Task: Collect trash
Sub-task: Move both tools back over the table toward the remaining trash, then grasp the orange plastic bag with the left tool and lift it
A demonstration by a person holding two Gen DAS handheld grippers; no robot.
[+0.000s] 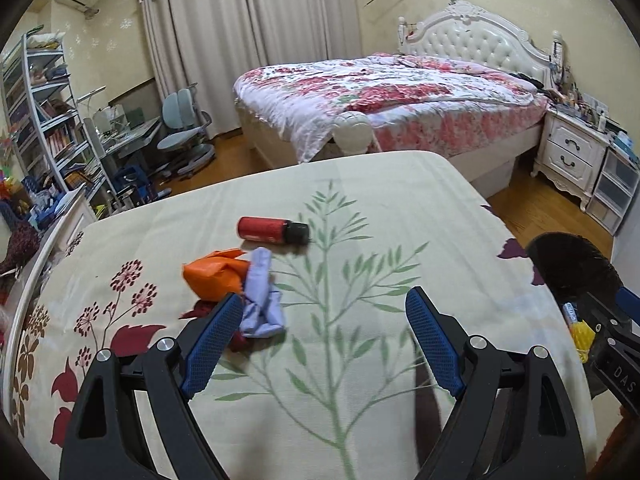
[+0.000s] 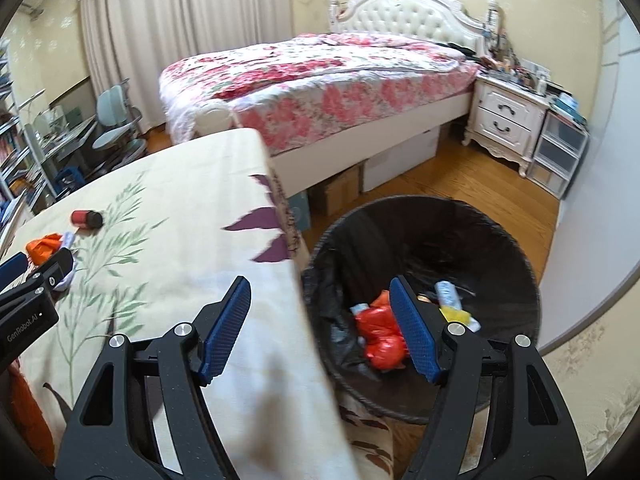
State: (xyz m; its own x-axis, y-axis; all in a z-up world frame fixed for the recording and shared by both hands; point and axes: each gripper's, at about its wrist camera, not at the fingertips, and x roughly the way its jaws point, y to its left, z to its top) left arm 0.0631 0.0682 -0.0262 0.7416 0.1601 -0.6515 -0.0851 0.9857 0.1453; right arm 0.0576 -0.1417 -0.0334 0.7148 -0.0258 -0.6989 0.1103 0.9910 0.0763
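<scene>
Trash bin sits beneath the released right tool; left tool, released too, must next close on crumpled wrappers just ahead on the worktop

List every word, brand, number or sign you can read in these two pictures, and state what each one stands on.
"GenRobot.AI": on the black body of the left hand-held gripper, in the right wrist view.
"DAS": on the black body of the right hand-held gripper, cut off at the frame edge.
Red bottle label, book spines: too blurred to read.
</scene>
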